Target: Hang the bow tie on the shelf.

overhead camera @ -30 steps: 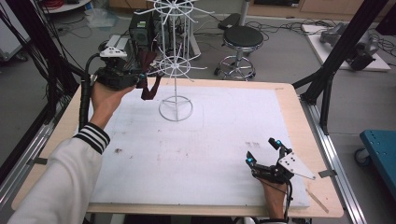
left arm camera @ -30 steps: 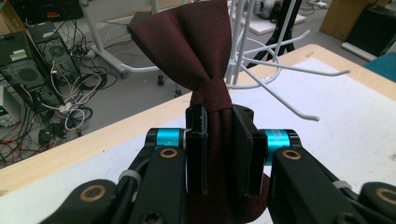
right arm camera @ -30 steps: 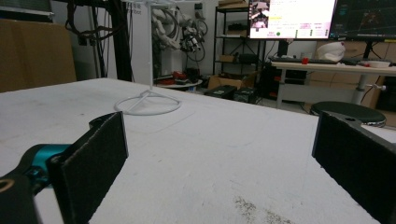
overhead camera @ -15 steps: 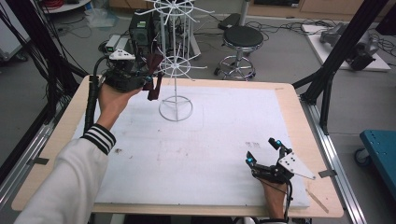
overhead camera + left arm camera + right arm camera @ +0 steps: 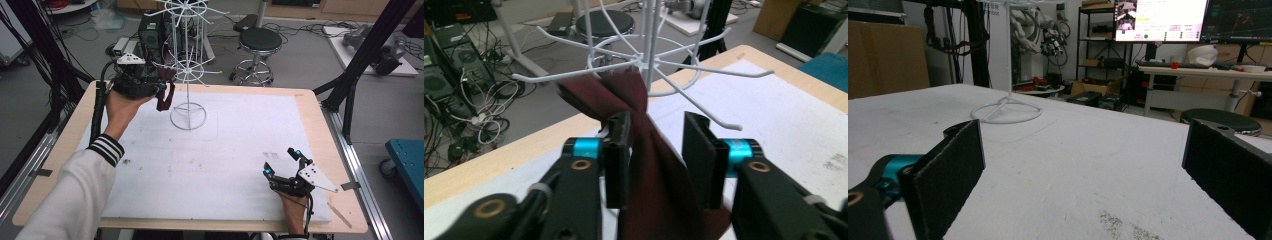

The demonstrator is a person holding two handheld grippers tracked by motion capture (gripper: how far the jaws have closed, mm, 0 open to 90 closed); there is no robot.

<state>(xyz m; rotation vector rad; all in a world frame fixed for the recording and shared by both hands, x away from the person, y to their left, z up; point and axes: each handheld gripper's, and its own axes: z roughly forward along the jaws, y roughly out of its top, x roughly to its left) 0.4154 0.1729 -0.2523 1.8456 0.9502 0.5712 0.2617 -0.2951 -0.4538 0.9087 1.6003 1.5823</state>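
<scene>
A white wire rack (image 5: 188, 75) stands on the tabletop (image 5: 210, 150) near the far edge, left of the middle, its ring base flat on the white mat (image 5: 215, 165) and its thin spokes fanning out from a central post. A dark red cloth (image 5: 164, 95) hangs over one of the lower spokes on the rack's left side; in the left gripper view it drapes down from the spoke between the black fingers (image 5: 618, 150).

The left gripper (image 5: 161, 92) is raised above the far left corner of the tabletop, held by a hand in a striped cuff, and points at the rack. Its fingers stand a little apart around the cloth: one pad touches the fabric, the other shows a gap beside it, so the cloth is not pinched.

The right gripper (image 5: 283, 162) rests low near the near right corner of the tabletop, well apart from the rack. Its fingers (image 5: 948, 175) are spread wide with only bare mat between them. Behind the table, a black stool (image 5: 257, 42) stands on the floor.
</scene>
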